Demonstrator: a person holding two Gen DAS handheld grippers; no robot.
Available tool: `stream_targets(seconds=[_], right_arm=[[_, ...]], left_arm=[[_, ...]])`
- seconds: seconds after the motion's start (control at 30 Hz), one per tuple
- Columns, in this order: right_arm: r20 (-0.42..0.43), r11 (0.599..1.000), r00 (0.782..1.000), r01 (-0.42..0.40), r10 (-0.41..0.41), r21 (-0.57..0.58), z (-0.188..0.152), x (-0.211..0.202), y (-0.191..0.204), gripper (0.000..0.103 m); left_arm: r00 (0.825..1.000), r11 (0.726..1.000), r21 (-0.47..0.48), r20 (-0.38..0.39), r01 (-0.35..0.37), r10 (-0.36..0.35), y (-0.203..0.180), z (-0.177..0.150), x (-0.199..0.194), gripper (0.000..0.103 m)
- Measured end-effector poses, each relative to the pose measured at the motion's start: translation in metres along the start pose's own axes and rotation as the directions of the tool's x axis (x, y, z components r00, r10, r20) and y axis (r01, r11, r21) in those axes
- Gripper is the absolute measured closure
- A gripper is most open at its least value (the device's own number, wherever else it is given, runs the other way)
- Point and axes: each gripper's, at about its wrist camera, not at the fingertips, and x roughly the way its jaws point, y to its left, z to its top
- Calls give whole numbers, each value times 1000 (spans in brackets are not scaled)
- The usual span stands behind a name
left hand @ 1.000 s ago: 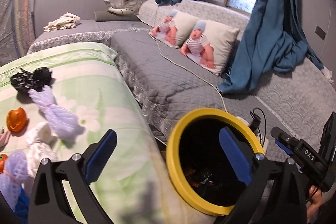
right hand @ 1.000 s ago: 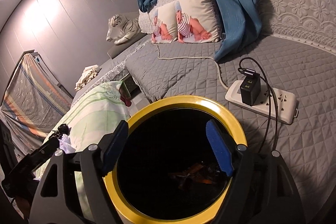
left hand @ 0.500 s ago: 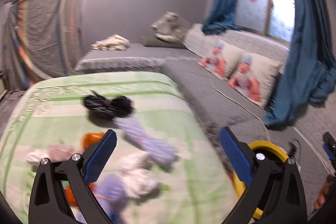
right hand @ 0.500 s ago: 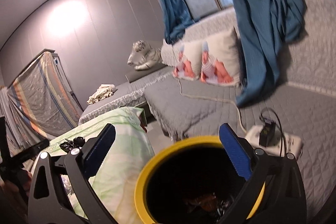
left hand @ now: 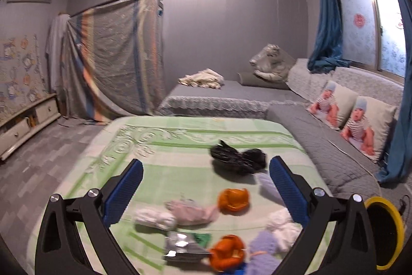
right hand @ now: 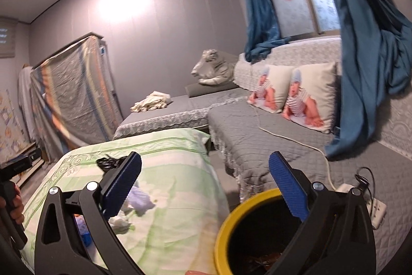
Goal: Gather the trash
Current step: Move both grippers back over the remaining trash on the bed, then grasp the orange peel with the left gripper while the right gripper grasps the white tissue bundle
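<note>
My left gripper is open and empty above a green bed sheet strewn with trash. On the sheet lie a black bag, two orange peels, a pink wrapper, white tissue, a foil packet and lavender foam net. The yellow-rimmed bin stands at the right edge. My right gripper is wide open with nothing in it, above and left of the bin. The black bag and foam net show behind its left finger.
A grey quilted sofa with two baby-print pillows runs along the right. A power strip with a cable lies beside the bin. A person's hand holds the other gripper at far left. Blue curtains hang over the sofa.
The left gripper has swung from over the bin to above the trash on the green sheet. The right gripper rose and tilted up from the bin, and its jaws widened.
</note>
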Motion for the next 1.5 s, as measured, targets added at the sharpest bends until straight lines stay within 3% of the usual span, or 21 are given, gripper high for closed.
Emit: stream_targets(seconds=[0.27,0.4,0.7,0.77,0.93,1.13,1.3,1.5], right_arm=[[-58,987,990,-133,128,-89,1,20,59,8],[-118,973,977,-194,180,-123,-5,33,86,8],[-227,950,944,-275,238,-146,-28,68,125,8],[-252,945,935,-292,250,-147,-34,77,133,8],[-313,932,907,-337,283,-133,-47,98,141,8],[-390,916,862,-389,324,-100,-62,119,148,9],[-435,908,835,-410,336,-86,-72,132,152,9],[-496,899,792,-434,356,-48,-83,148,152,10]], left_arm=[[998,998,-4,1,-58,58,55,0,-11,8],[992,992,14,-12,-126,126,72,-7,-2,8],[991,993,-77,-104,-90,82,117,-34,38,8],[990,994,-98,-134,-46,33,125,-41,51,8],[989,996,-86,-144,1,-13,129,-57,69,8],[974,990,-72,-185,119,-131,117,-65,92,8],[950,975,-4,-222,223,-218,89,-60,109,8],[914,937,145,-307,319,-264,38,-52,138,8]])
